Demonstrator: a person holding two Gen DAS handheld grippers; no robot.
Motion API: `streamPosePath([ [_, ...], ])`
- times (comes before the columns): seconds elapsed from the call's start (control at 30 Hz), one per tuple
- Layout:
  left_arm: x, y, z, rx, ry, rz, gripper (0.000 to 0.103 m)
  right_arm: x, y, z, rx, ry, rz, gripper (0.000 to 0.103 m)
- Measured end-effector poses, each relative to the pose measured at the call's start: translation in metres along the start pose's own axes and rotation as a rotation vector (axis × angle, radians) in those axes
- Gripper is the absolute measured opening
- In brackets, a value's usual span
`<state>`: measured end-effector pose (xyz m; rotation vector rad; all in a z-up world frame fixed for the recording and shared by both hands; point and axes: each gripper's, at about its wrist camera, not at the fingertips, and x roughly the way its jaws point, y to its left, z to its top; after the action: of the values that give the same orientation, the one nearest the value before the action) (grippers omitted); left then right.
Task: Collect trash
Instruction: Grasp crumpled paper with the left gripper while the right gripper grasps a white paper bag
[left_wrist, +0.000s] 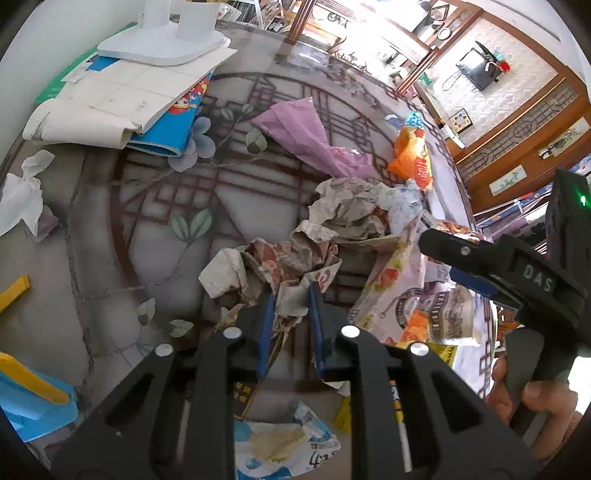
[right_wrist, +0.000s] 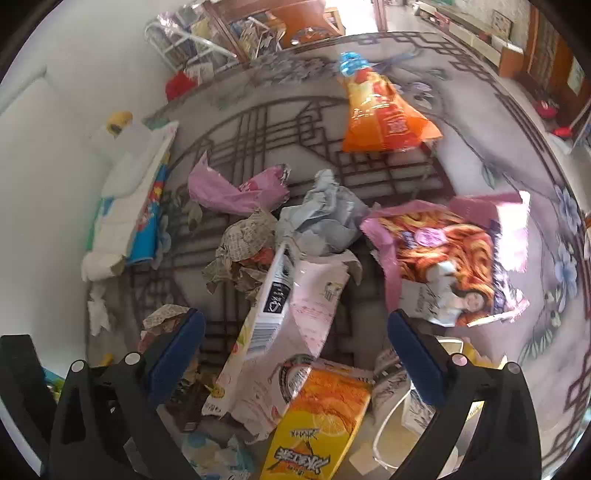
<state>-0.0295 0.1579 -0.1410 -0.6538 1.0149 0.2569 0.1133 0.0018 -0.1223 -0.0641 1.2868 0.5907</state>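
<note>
My left gripper (left_wrist: 290, 317) is shut on a crumpled printed paper wad (left_wrist: 258, 269) lying on the patterned table (left_wrist: 155, 229). My right gripper (right_wrist: 295, 336) is open above a pink-white snack wrapper (right_wrist: 295, 314) and an orange drink packet (right_wrist: 317, 421); it also shows in the left wrist view (left_wrist: 454, 254). More trash lies around: crumpled newspaper (left_wrist: 354, 206), a grey paper ball (right_wrist: 325, 221), a pink bag (left_wrist: 303, 133), an orange snack bag (right_wrist: 384, 114) and a noodle wrapper (right_wrist: 454, 254).
Folded papers and a blue book (left_wrist: 122, 107) lie at the table's far left under a white stand (left_wrist: 162, 44). A white tissue (left_wrist: 22, 192) lies at the left edge. A blue-yellow object (left_wrist: 29, 391) sits at the near left. Wooden furniture stands beyond the table.
</note>
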Motion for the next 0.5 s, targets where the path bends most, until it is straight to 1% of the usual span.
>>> streamPosePath([
  [0.07, 0.002, 0.002, -0.001, -0.005, 0.002, 0.003, 0.019, 0.005, 0.006, 0.001, -0.015, 0.011, -0.013, 0.096],
  [0.13, 0.005, 0.004, -0.002, -0.006, 0.005, 0.007, 0.024, 0.010, 0.011, 0.002, -0.023, 0.025, -0.020, 0.096],
  [0.2, 0.006, 0.005, -0.003, -0.005, 0.006, 0.011, 0.033, 0.008, 0.016, 0.003, -0.020, 0.012, -0.006, 0.096],
  [0.23, 0.006, 0.005, -0.003, -0.005, 0.007, 0.011, 0.034, 0.006, 0.018, 0.002, -0.028, 0.006, 0.003, 0.096],
  [0.3, 0.007, 0.007, -0.003, -0.005, 0.003, 0.011, 0.043, 0.007, 0.022, 0.001, -0.054, 0.010, 0.008, 0.096],
  [0.4, 0.007, 0.008, -0.003, 0.001, -0.002, 0.016, 0.049, 0.016, 0.014, -0.001, -0.005, 0.053, 0.021, 0.096],
  [0.43, 0.008, 0.008, -0.002, 0.007, -0.004, 0.017, 0.050, 0.018, 0.010, -0.002, 0.008, 0.055, 0.010, 0.096],
  [0.5, 0.008, 0.008, -0.002, 0.025, -0.010, 0.021, 0.054, 0.018, 0.012, -0.001, -0.006, 0.048, -0.011, 0.096],
])
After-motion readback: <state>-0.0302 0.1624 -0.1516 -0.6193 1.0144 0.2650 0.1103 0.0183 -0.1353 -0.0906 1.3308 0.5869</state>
